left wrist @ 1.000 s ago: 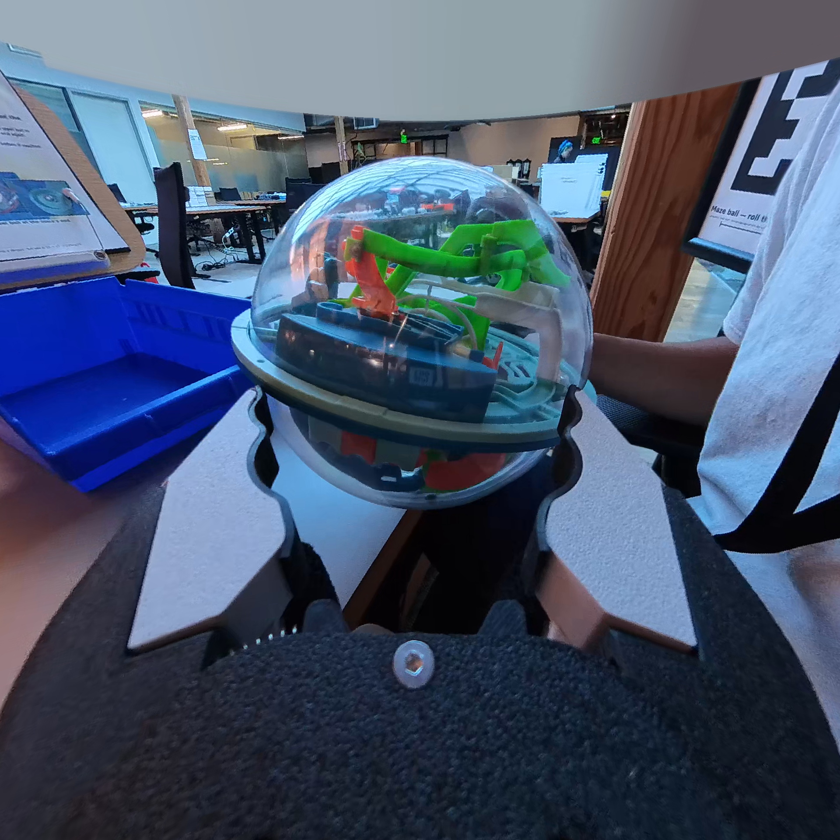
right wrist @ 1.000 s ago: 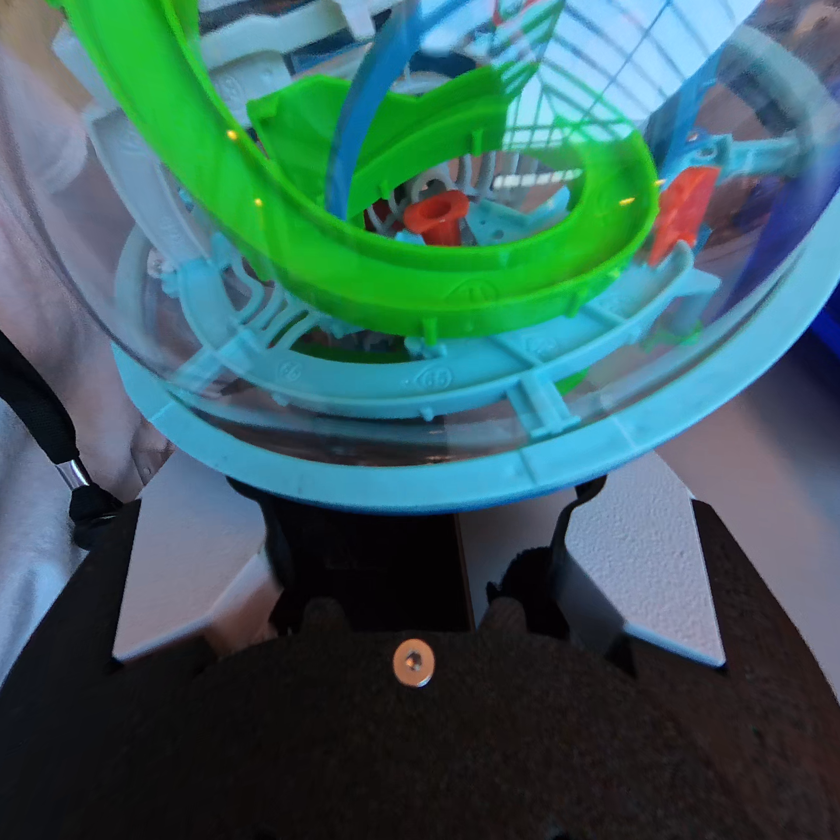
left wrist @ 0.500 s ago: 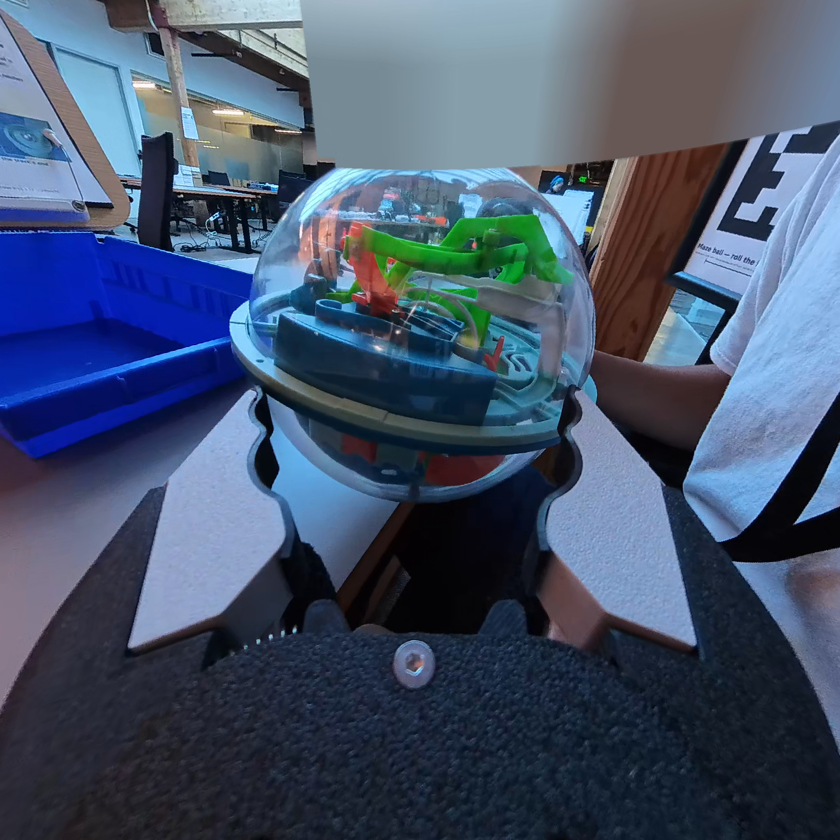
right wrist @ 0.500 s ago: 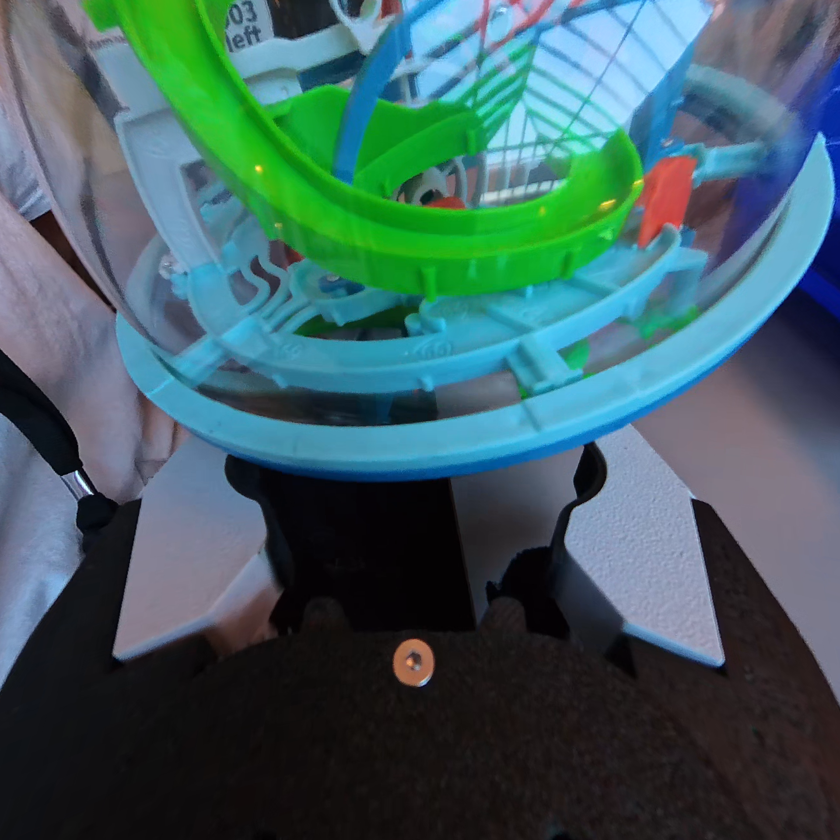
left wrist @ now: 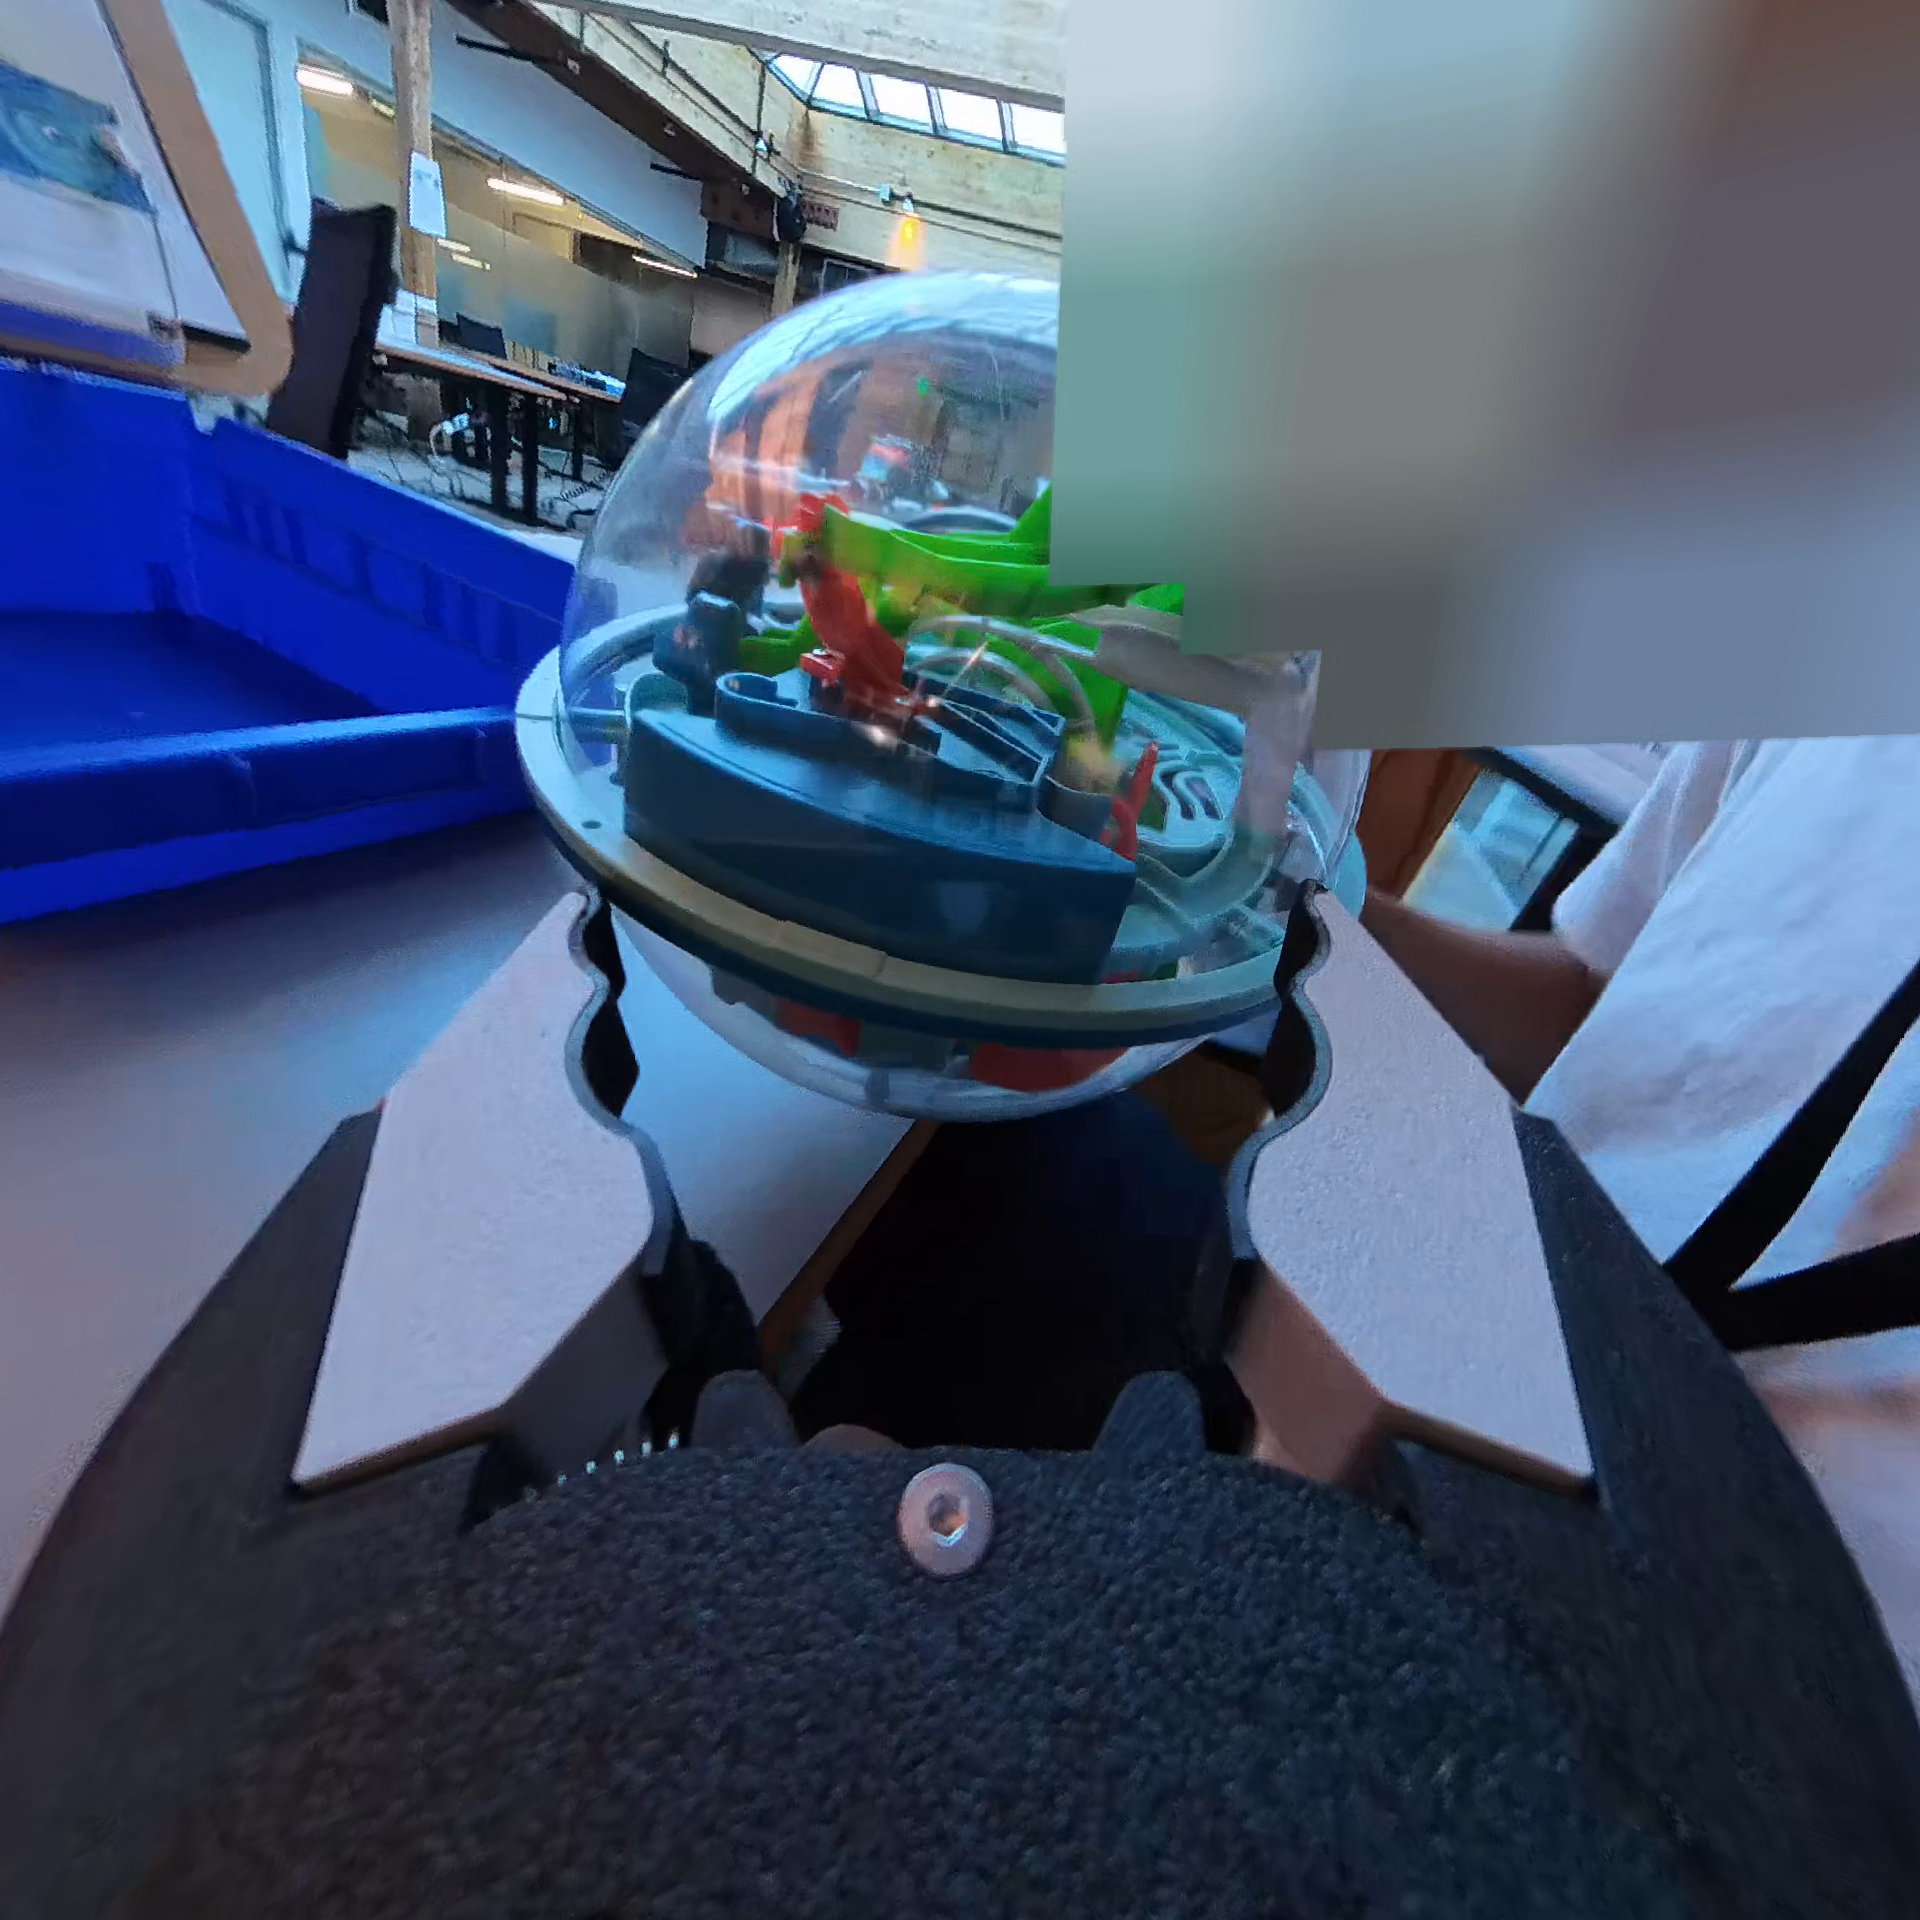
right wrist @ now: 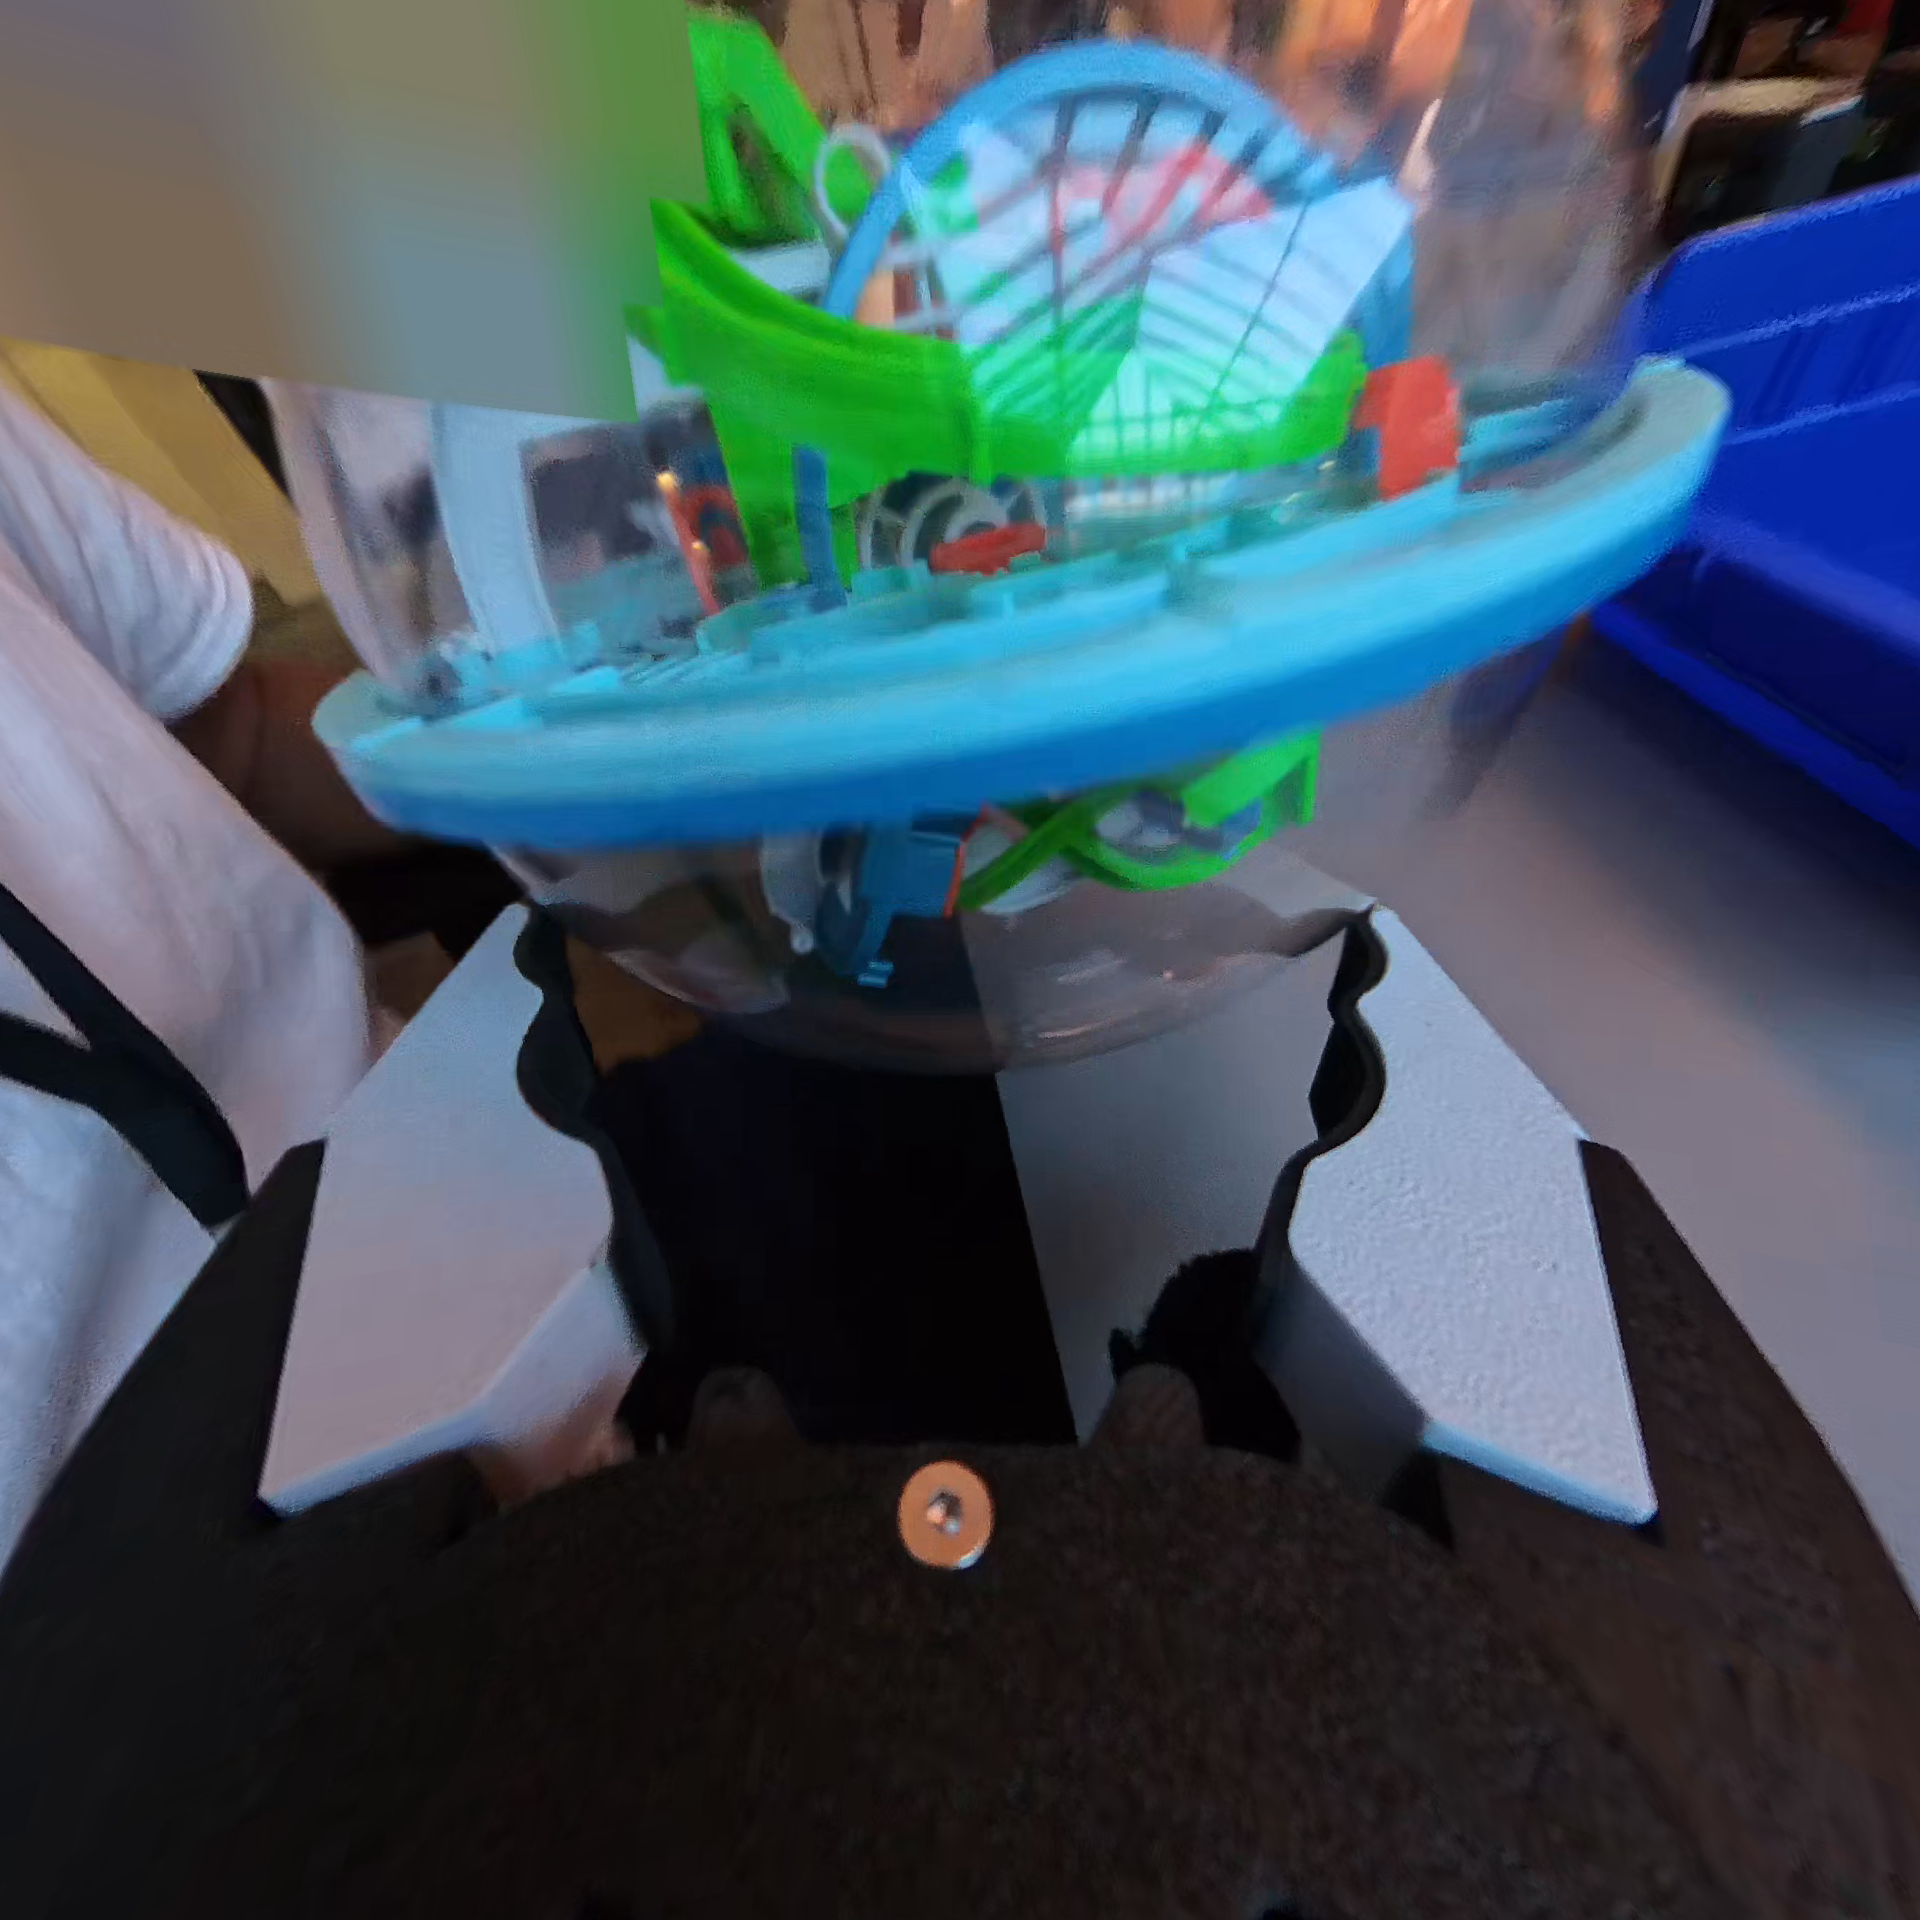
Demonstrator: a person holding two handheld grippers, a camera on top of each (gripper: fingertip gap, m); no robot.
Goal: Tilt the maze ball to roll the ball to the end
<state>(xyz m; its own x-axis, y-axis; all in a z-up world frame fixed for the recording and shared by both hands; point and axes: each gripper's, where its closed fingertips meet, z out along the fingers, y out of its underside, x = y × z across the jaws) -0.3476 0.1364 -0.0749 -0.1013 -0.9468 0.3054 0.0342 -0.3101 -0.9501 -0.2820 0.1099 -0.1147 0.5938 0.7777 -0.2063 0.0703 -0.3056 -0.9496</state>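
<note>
The maze ball (left wrist: 894,831) is a clear sphere with green, orange and dark blue tracks and a pale ring around its middle. It is held in the air above the table edge. My left gripper (left wrist: 951,935) is shut on it, with its fingertips (left wrist: 597,935) against the ring, which slopes down to the right. In the right wrist view the maze ball (right wrist: 1039,707) shows its light blue ring nearly edge-on. My right gripper (right wrist: 951,935) holds the lower dome between its fingertips (right wrist: 1361,956). The small ball inside cannot be made out.
A blue bin (left wrist: 208,675) stands on the grey table (left wrist: 208,1091) to the left, and shows at the right in the right wrist view (right wrist: 1818,520). A person in a white shirt (left wrist: 1714,987) is close on the other side.
The maze ball has tipped and risen. In the right wrist view the ring went from seen from above to nearly edge-on, and the fingers now sit on the lower dome. The left view has tilted upward.
</note>
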